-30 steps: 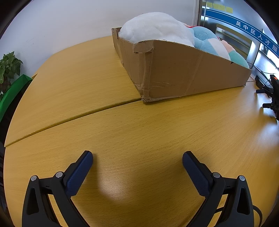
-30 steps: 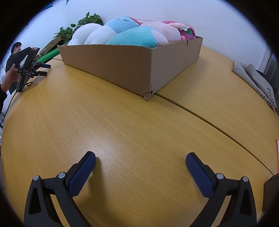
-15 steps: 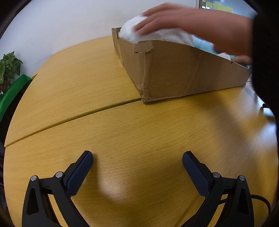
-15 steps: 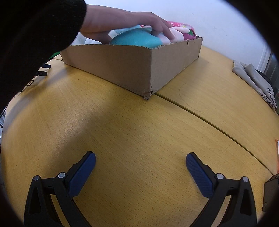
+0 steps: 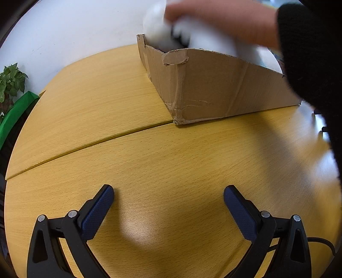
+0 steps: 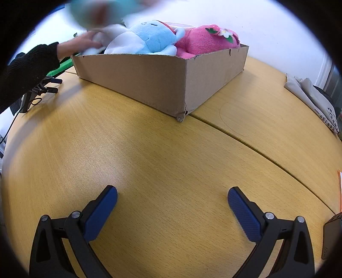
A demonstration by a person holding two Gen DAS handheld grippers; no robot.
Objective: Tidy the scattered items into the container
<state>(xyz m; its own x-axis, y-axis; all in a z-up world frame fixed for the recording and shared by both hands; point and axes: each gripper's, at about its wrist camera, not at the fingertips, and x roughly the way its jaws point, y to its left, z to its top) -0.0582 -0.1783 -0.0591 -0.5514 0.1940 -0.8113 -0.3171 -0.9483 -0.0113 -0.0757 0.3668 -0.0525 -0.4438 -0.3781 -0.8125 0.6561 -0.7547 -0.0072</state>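
A shallow cardboard box stands on the wooden table ahead of both grippers. In the right wrist view it holds a light blue plush and a pink plush. A person's hand in a black sleeve grips a white plush at the box's far end and lifts it, blurred. A teal plush is a blur above the box. My left gripper and right gripper rest low over the table, both open with nothing between the fingers.
A potted plant and a green object sit beyond the table's left edge. A phone stand with a cable stands at the left, folded grey cloth at the right, a dark device near the right gripper.
The person's hand, laid on the plush toys half a second ago, now pulls the white plush up out of the box; a teal plush is also raised. Both grippers stay still.
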